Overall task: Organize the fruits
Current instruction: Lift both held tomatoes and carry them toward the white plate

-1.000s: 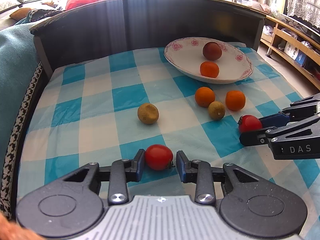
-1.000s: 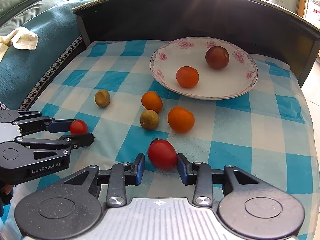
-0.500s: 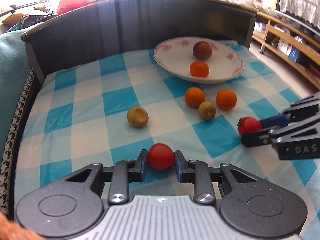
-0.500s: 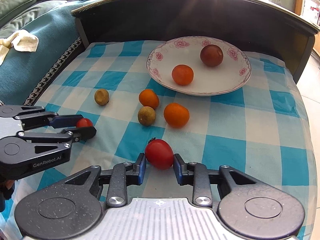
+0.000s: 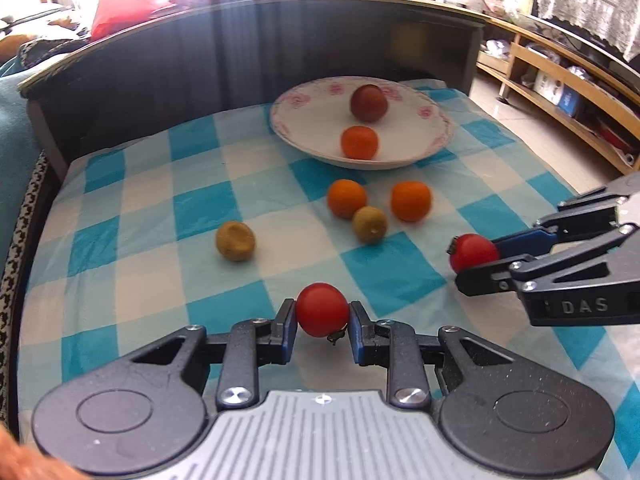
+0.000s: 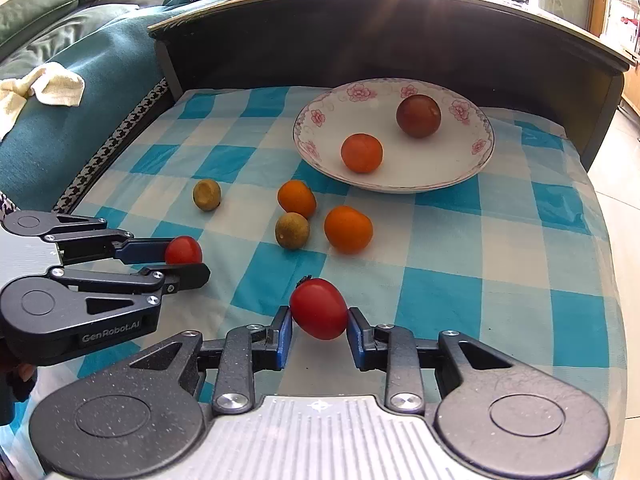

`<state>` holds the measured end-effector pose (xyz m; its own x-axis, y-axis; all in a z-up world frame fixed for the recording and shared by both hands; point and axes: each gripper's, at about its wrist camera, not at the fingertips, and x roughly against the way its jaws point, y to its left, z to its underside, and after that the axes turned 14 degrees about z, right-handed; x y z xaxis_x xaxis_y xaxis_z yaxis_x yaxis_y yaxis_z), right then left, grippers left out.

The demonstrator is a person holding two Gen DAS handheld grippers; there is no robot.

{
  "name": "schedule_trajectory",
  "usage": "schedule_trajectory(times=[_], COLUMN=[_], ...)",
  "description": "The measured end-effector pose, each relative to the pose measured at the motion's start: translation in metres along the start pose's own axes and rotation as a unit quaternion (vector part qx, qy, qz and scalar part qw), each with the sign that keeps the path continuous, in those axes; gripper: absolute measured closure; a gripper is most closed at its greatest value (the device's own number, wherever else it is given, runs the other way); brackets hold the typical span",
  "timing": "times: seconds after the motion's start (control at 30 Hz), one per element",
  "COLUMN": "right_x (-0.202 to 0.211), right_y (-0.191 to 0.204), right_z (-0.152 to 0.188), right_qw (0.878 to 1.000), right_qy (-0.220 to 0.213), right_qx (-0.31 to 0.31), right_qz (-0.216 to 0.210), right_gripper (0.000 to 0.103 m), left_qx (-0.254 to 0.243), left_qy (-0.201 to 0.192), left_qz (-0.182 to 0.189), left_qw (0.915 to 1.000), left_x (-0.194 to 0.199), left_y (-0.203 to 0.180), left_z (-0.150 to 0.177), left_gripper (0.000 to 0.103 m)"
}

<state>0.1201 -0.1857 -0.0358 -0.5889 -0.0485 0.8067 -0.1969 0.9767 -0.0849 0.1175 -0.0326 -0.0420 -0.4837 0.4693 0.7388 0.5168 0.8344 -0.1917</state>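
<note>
My left gripper (image 5: 322, 320) is shut on a small red tomato (image 5: 322, 309) and holds it above the blue checked cloth. My right gripper (image 6: 319, 326) is shut on a larger red tomato (image 6: 319, 308), also lifted. Each gripper shows in the other view, the right one (image 5: 476, 258) and the left one (image 6: 186, 258). A white flowered plate (image 6: 460, 176) at the back holds an orange (image 6: 361, 152) and a dark red fruit (image 6: 418, 115). Two oranges (image 6: 297, 199) (image 6: 348, 229) and two brownish-green fruits (image 6: 292, 230) (image 6: 206, 195) lie loose on the cloth before the plate.
A dark curved backboard (image 6: 360, 40) walls the far side of the table. A teal sofa with a white cloth (image 6: 44, 88) lies to the left. Wooden shelves (image 5: 560, 92) stand to the right. The table's right edge (image 6: 612, 280) drops to the floor.
Both grippers closed on their tomatoes and lifted them off the cloth, rising and pulling back a little. The other fruits have not moved.
</note>
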Motion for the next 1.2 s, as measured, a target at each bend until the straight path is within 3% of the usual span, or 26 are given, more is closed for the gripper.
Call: schedule_trajectory(times=[0.13,0.5,1.2], right_x=[0.0,-0.001,-0.004], right_y=[0.001,0.001,0.001], right_z=[0.006,0.013,0.008], right_qw=[1.0,1.0,1.0], right_qy=[0.006,0.004,0.003], right_qx=[0.014,0.022,0.026], right_qz=[0.006,-0.009,-0.015], right_gripper=[0.079,0.076,0.071], left_qx=[-0.018,-0.055,-0.042], left_qy=[0.018,0.017,0.013], left_qz=[0.008,0.008,0.021], left_qw=[0.9997,0.9983,0.9988], left_x=[-0.005,-0.008,-0.013], left_y=[-0.009,-0.017,-0.012], left_z=[0.004,0.005,-0.001], left_gripper=[0.067,0.066,0.06])
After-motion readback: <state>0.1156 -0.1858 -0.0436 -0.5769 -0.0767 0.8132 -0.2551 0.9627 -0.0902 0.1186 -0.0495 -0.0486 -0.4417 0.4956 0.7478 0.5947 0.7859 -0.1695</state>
